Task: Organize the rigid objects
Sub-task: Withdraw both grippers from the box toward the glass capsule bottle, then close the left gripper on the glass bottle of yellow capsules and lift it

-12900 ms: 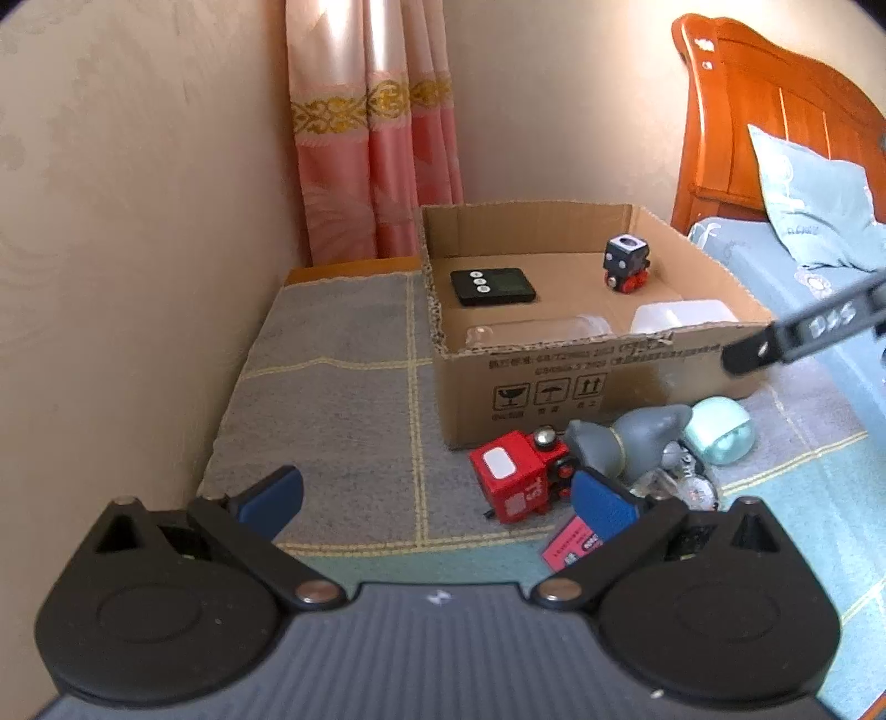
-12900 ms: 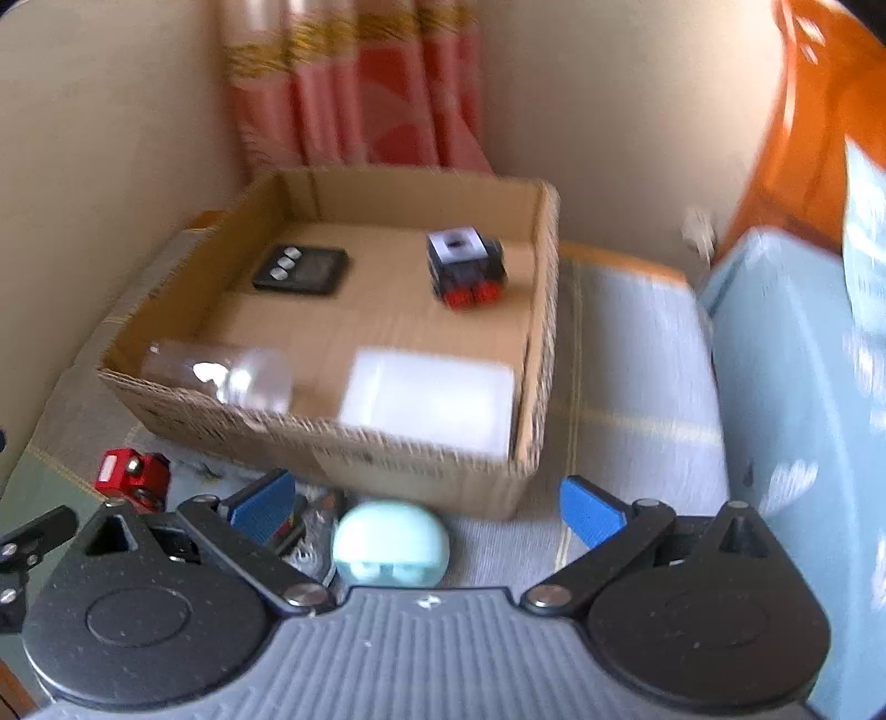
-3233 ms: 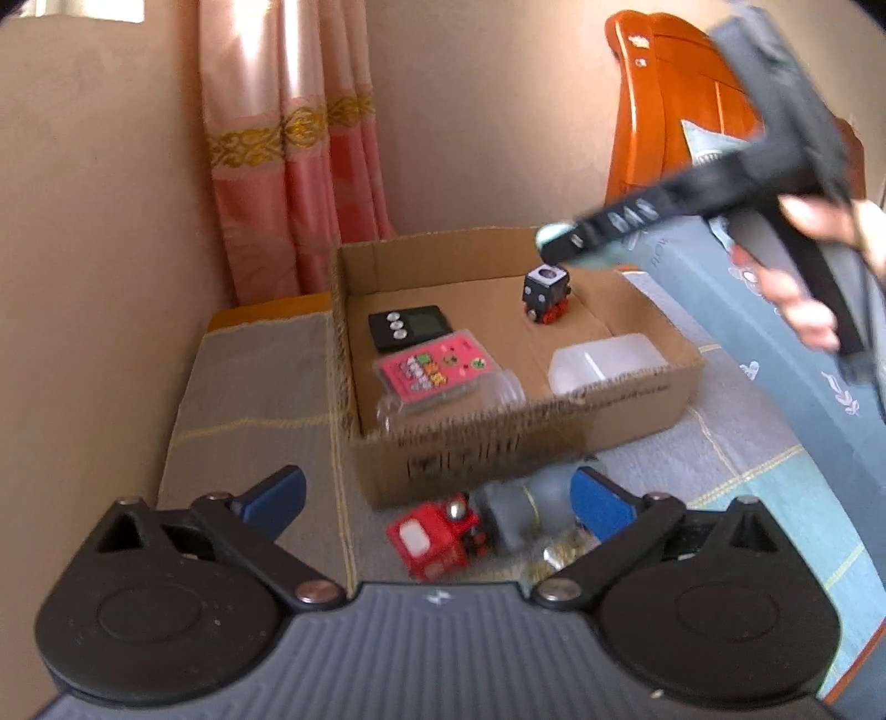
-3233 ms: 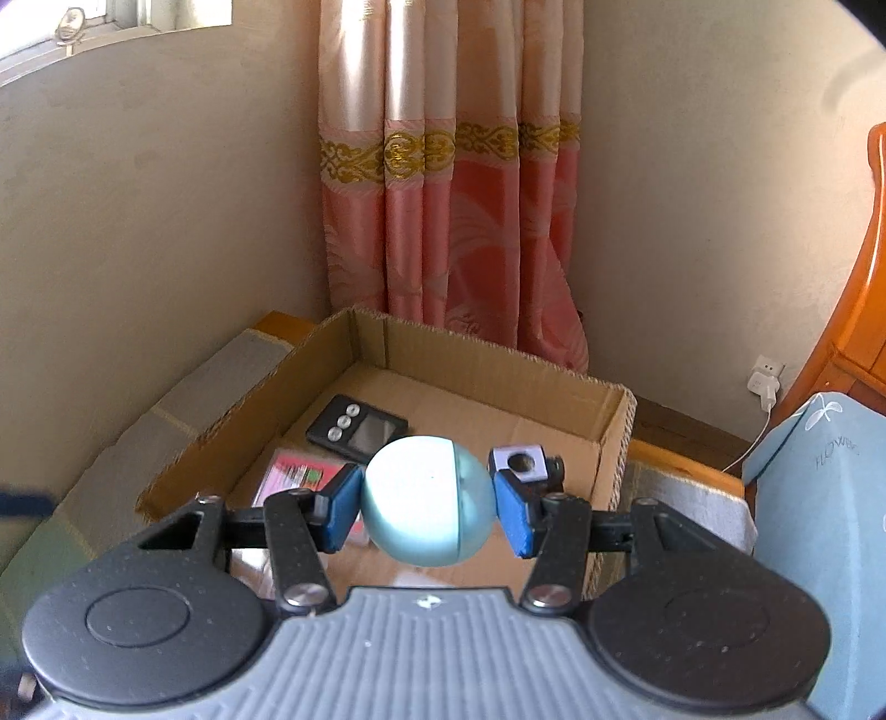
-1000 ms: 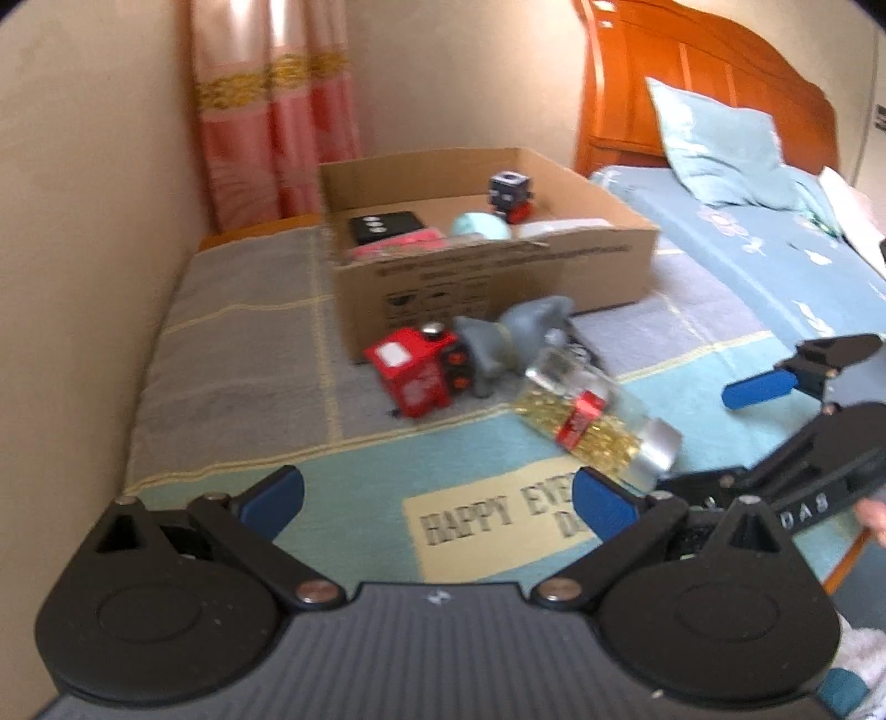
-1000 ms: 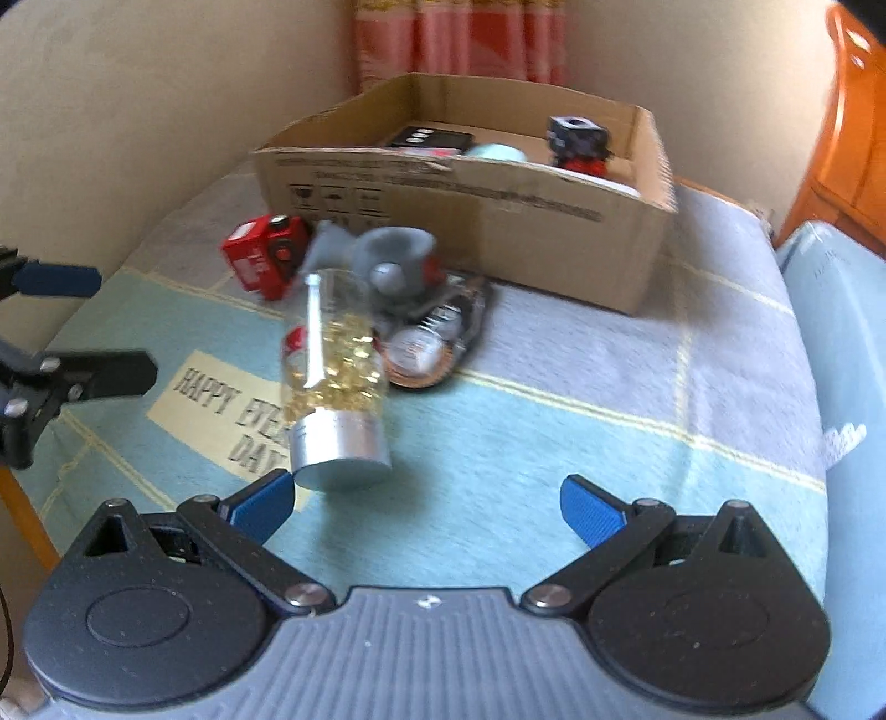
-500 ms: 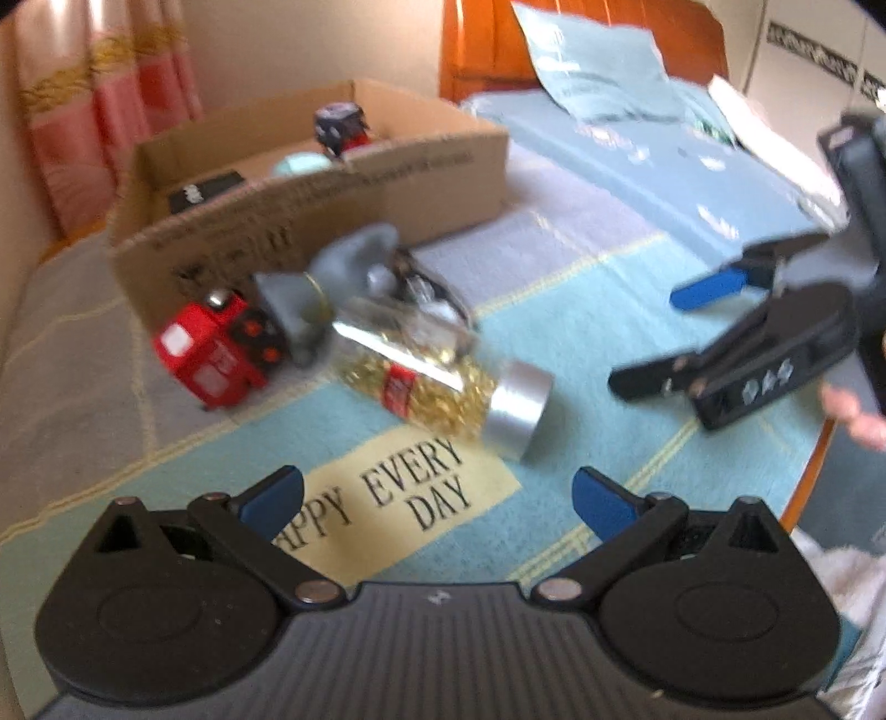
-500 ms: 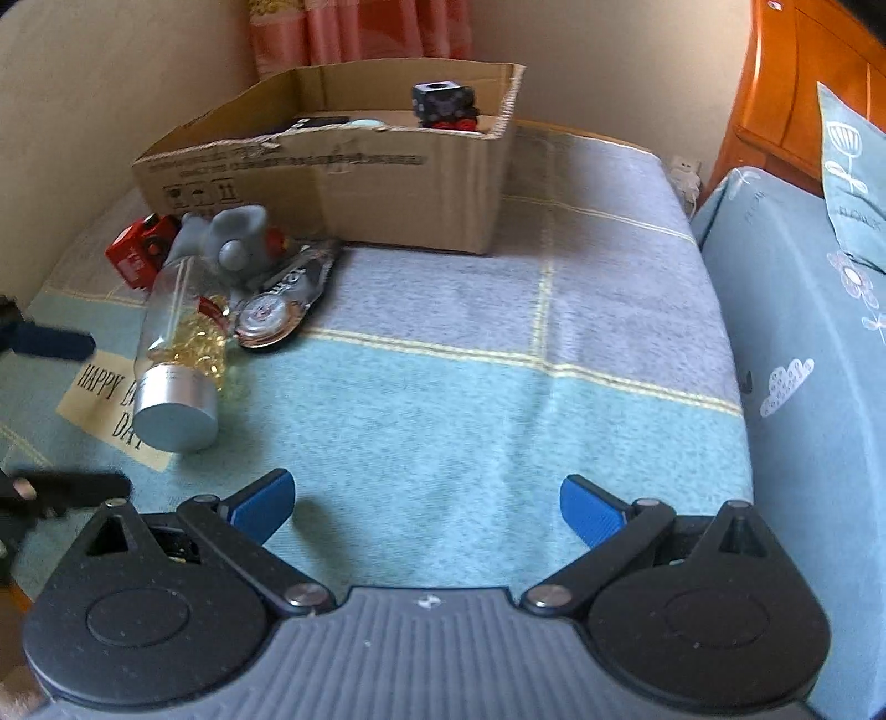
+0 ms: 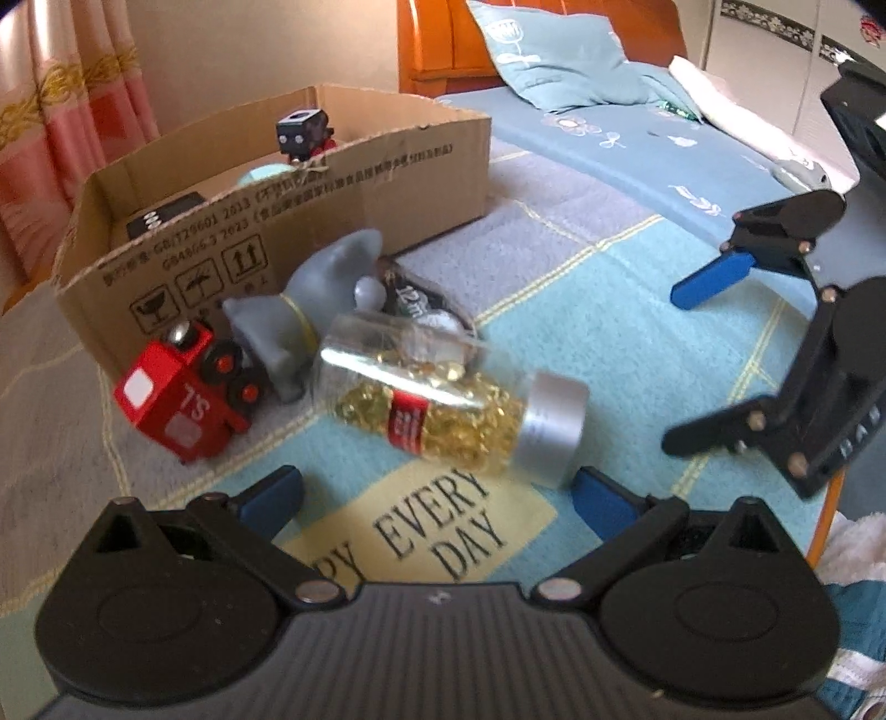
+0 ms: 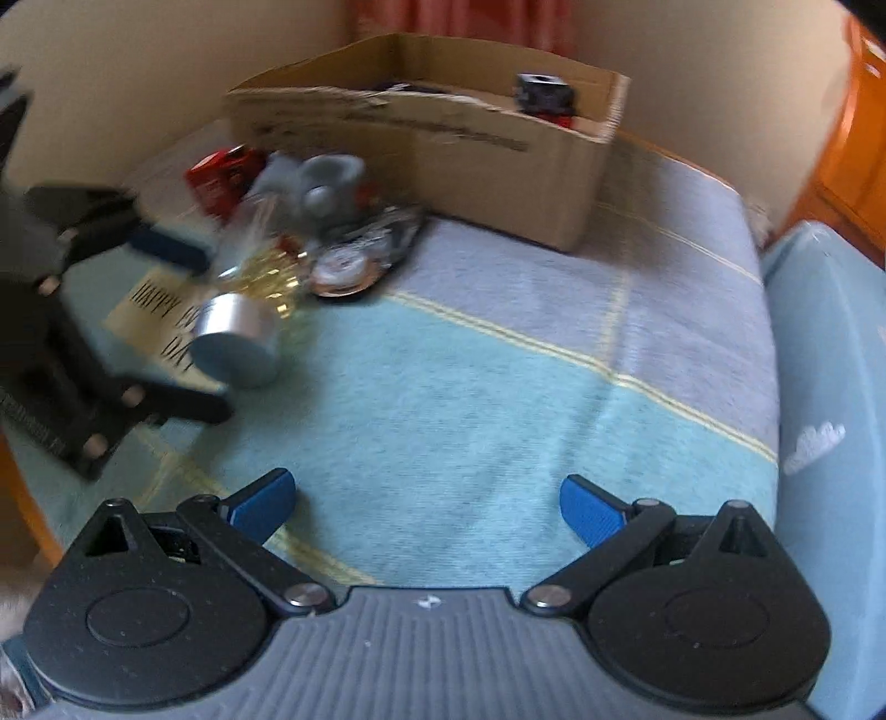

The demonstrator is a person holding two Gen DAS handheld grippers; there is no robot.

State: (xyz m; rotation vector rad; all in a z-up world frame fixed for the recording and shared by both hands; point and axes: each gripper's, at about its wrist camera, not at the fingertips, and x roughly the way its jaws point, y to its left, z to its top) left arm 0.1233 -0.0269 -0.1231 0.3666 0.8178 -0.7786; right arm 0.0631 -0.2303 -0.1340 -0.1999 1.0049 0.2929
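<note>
A clear bottle of golden capsules [image 9: 443,407] with a silver cap lies on its side on the blanket, just ahead of my open left gripper [image 9: 437,495]. Behind it lie a red toy truck [image 9: 183,390], a grey shark toy [image 9: 310,310] and a dark packet [image 9: 426,304]. The cardboard box [image 9: 310,183] behind them holds a black cube toy [image 9: 302,133], a mint ball and a black timer. My right gripper [image 10: 426,507] is open and empty over bare blanket; the bottle [image 10: 249,299] lies to its far left. It also shows in the left wrist view [image 9: 736,332].
A wall runs along the left side and a pink curtain [image 9: 66,111] hangs behind the box. A wooden headboard [image 9: 443,50], a blue pillow [image 9: 559,55] and bedding lie to the right. A "HAPPY EVERY DAY" patch [image 9: 432,526] marks the blanket.
My left gripper has moved closer to the capsule bottle, which now lies between its fingertips' line. My right gripper has swung left, bringing the left gripper into its view.
</note>
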